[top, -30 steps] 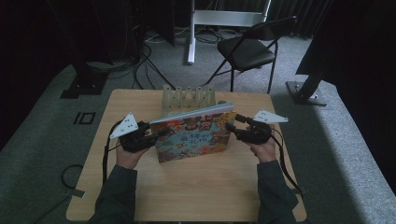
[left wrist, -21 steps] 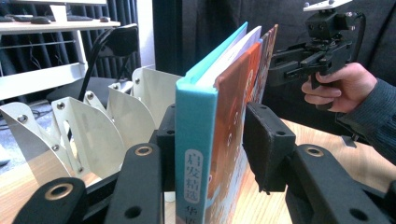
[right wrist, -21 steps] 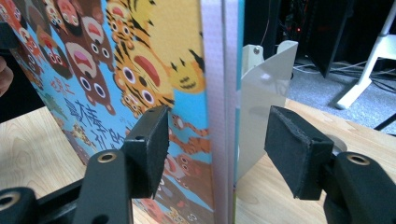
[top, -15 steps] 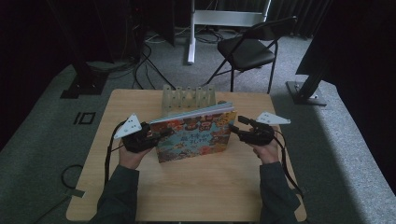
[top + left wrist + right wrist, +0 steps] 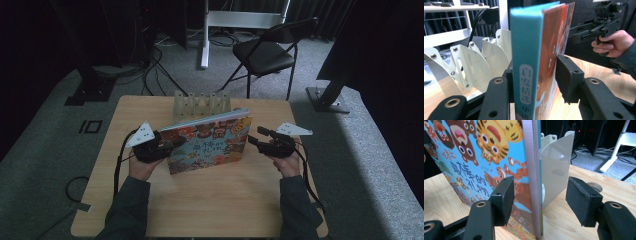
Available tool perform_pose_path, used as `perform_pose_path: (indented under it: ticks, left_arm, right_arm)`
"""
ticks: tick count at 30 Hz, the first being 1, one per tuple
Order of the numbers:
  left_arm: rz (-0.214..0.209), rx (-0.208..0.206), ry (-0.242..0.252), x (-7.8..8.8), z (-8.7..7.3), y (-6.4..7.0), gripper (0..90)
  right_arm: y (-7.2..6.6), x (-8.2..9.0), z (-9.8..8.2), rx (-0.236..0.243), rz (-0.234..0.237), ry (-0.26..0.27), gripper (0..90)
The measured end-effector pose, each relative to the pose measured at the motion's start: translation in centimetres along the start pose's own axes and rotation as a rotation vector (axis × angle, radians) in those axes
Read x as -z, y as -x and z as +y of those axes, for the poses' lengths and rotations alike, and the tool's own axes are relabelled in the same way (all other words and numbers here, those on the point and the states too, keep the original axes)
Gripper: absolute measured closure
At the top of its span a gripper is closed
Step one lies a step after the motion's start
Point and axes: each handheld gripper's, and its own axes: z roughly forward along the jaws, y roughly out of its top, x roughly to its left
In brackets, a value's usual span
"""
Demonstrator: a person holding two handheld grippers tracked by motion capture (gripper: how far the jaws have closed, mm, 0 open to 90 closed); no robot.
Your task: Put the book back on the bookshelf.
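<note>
The picture book point(image 5: 209, 142) stands upright near the table's point(image 5: 210, 205) far edge, just before the white rack point(image 5: 201, 104) (slots seemingly empty). The left gripper point(image 5: 172, 145) clamps its spine; the right gripper point(image 5: 253, 140) is spread around the opposite edge. Racking likely remains

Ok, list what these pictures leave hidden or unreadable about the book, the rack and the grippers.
- Book back cover: faces away in the high view.
- Book's lower edge: cut off by the bottom edge in the left gripper view; whether it rests on the table is unclear.
- White rack: its lower part sits behind the book in the high view.
- Left gripper tips: too small and dark in the high view.
</note>
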Motion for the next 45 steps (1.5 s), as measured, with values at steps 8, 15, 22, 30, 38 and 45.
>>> perform_pose_path:
  ticks: [8, 15, 22, 30, 38, 45]
  left_arm:
    - [0.0, -0.007, 0.011, -0.2, -0.3, 0.0, 63.5]
    - [-0.019, -0.023, 0.022, -0.1, -0.5, 0.3, 67.5]
    - [-0.032, -0.066, 0.013, 0.0, -0.4, 1.0, 74.2]
    - [-0.076, -0.071, 0.016, -0.1, -0.4, 1.5, 79.4]
    - [-0.052, -0.053, 0.041, -0.5, -0.7, 2.3, 76.7]
    - [-0.071, -0.042, 0.032, -1.6, -0.7, 2.7, 71.7]
  right_arm:
    - [0.4, 0.1, -0.8, -0.015, -0.005, -0.005, 39.6]
    - [0.5, 0.0, -1.3, -0.024, -0.011, -0.015, 39.6]
    - [0.6, -0.1, -1.7, -0.033, -0.013, -0.02, 39.7]
    - [0.9, 0.2, -1.9, -0.035, -0.018, -0.02, 39.6]
    - [1.0, 0.4, -2.4, -0.047, -0.024, -0.028, 39.6]
    - [1.3, 0.5, -2.8, -0.051, -0.031, -0.035, 39.6]
